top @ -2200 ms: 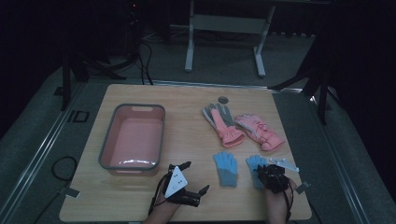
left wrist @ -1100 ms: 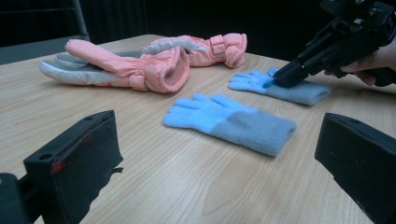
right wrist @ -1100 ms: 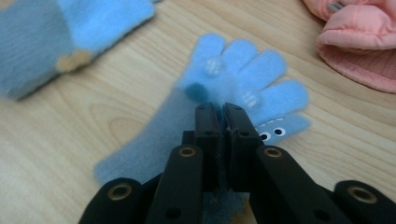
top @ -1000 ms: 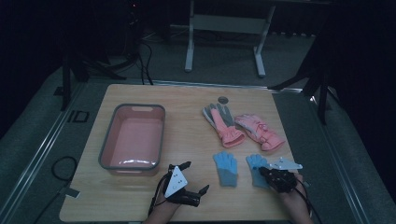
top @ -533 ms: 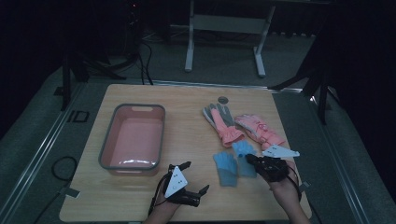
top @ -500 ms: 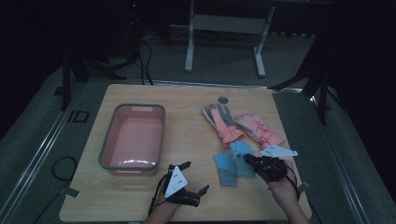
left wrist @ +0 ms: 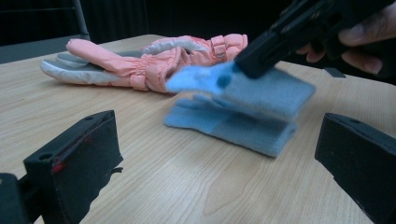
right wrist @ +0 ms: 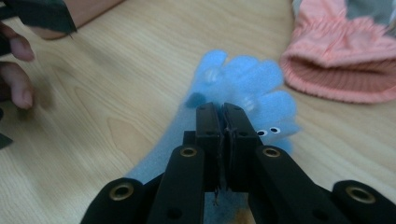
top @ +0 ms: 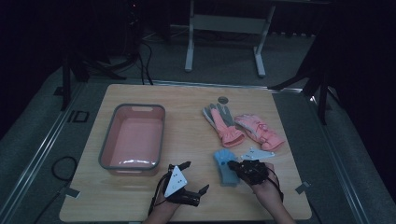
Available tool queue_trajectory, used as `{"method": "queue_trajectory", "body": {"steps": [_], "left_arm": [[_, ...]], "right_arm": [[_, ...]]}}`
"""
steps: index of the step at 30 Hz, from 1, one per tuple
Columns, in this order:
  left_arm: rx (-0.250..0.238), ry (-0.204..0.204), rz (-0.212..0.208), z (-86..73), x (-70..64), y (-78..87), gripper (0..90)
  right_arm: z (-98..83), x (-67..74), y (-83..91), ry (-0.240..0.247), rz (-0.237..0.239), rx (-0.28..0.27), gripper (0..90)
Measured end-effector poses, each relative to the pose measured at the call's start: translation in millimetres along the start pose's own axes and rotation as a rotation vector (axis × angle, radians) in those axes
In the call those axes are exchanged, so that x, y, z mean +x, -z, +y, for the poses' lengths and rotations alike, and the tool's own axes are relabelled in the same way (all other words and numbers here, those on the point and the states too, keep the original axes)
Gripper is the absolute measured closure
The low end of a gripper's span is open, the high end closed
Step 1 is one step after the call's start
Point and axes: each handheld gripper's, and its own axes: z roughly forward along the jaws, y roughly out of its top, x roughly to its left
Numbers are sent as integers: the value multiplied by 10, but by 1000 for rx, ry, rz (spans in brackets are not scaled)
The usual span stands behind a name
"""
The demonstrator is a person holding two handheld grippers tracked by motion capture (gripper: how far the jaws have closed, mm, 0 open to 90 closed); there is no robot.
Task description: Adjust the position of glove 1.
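A wooden table (top: 187, 100) bears a pink basin (top: 133, 137), pink gloves (top: 243, 126) and a blue glove (top: 225, 164)

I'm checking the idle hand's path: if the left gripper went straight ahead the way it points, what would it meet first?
Probably the blue gloves, one held above the other, straight ahead of the left gripper; the pink gloves lie farther off.

The right hand-held gripper (right wrist: 223, 109) covers the middle of the lifted blue glove (right wrist: 243, 84), blurred in the left gripper view. The pink glove (right wrist: 341, 65) is cut off by the frame edge.
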Motion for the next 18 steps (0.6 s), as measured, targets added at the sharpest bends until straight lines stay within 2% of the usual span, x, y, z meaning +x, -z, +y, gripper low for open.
{"method": "queue_trajectory", "body": {"steps": [13,18], "left_arm": [[2,-3,-3,1,0,-1,2],[10,-33,4,5,-23,-10,2]], "right_arm": [[-150,-39,-234,-19,1,64,847],[-214,-59,-313,-31,9,76,825]]}}
